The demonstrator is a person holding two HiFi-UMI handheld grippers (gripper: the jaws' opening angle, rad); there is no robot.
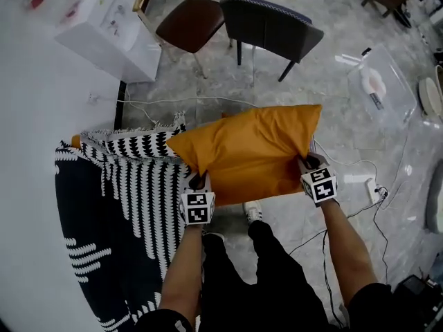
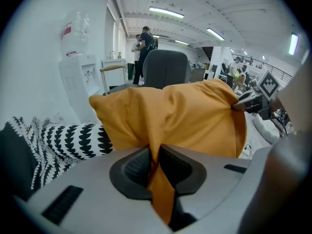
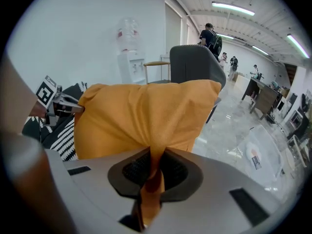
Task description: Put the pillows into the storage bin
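Two jaw pairs pinching orange pillow (image 1: 249, 151) corners, left gripper (image 1: 199, 180) and right gripper (image 1: 311, 162); clear plastic bin (image 1: 401, 75) well apart on floor (image 1: 325, 75)

The soft fabric pillow (image 1: 249, 154) is plain mustard orange. The fringed cushion (image 1: 138, 161) beside it runs in black-and-white scalloped rows, and the black cloth (image 1: 90, 254) bears white dashes. The left tongs (image 2: 155, 165) and right tongs (image 3: 155, 172) are grey with black pads. The wooden chair (image 1: 188, 23) has a brown seat, and the floor (image 1: 332, 109) is mottled grey.
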